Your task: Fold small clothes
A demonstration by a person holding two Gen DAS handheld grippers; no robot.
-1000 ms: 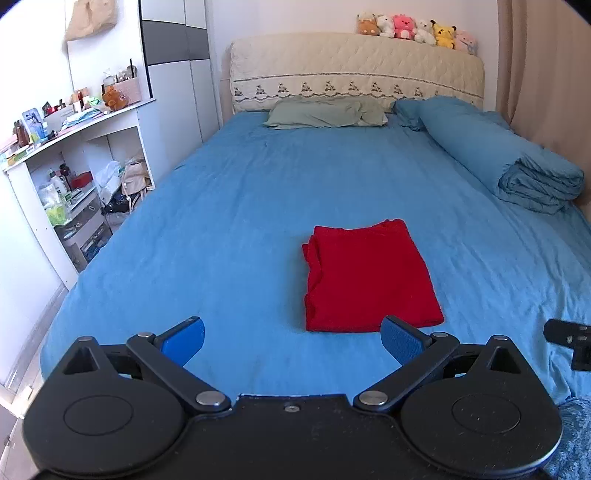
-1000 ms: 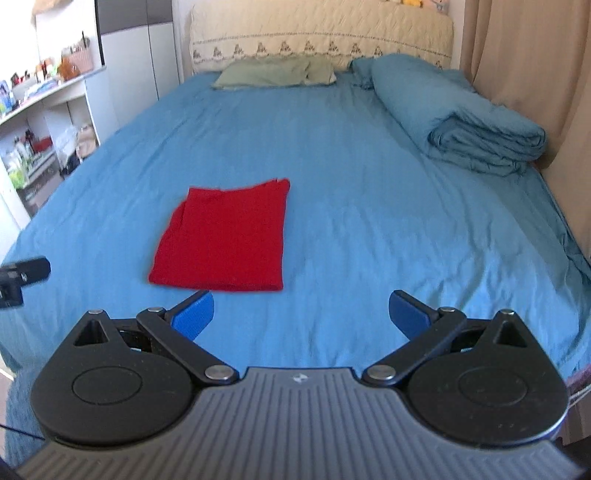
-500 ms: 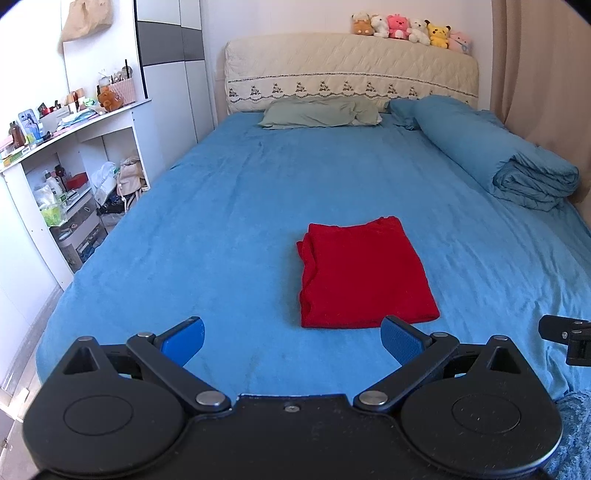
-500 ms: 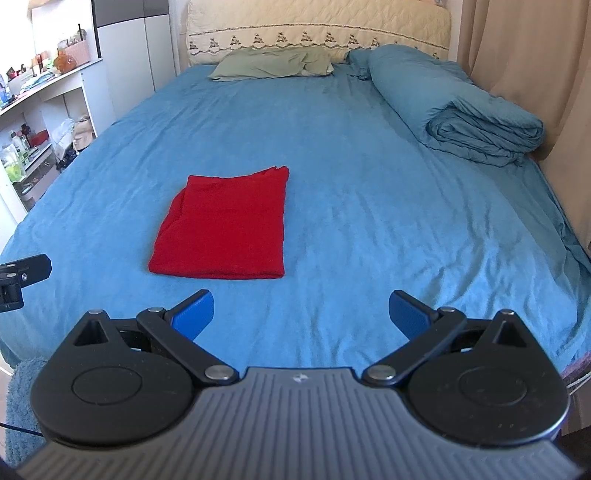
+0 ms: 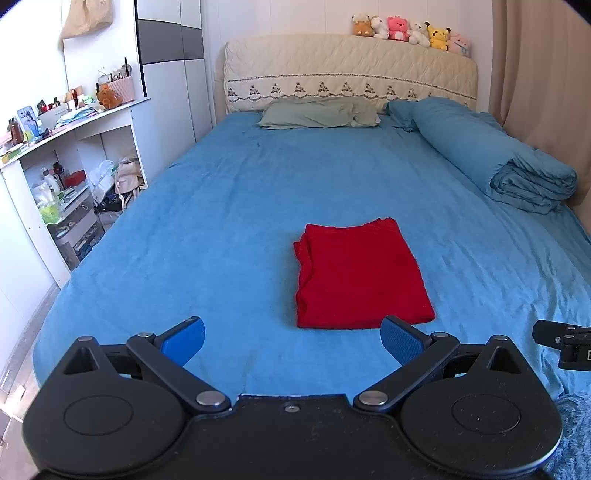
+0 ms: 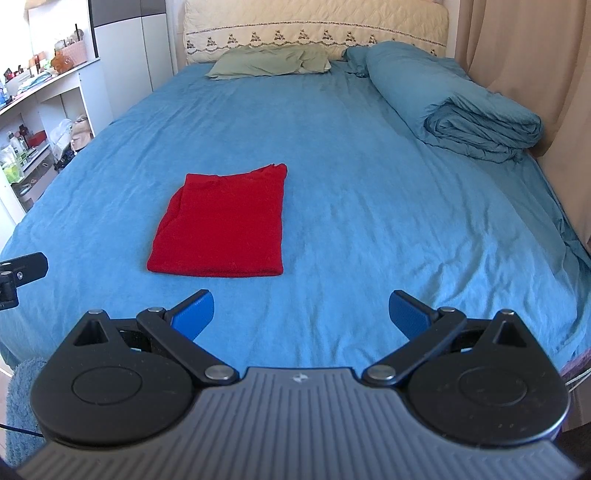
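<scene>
Drawing back slightly from red folded garment (image 5: 360,275) since a second ago | lying flat on blue bed sheet (image 5: 229,206), well short of green pillow (image 5: 319,114) | left gripper (image 5: 291,338) gaping wide, gripping nothing | right gripper (image 6: 301,314) gaping wide, gripping nothing, hovering near garment's front edge

1 red garment (image 5: 360,280), 6 plush toys (image 5: 408,27), 1 pillow (image 5: 319,115).

Red garment (image 5: 360,273): soft matt cloth, folded. Bed sheet (image 5: 229,206): matt blue cloth, faintly creased. Left gripper (image 5: 291,338): matt black plastic links, textured blue pads, shiny metal pivot pins. Headboard (image 5: 351,70): quilted cream fabric.
</scene>
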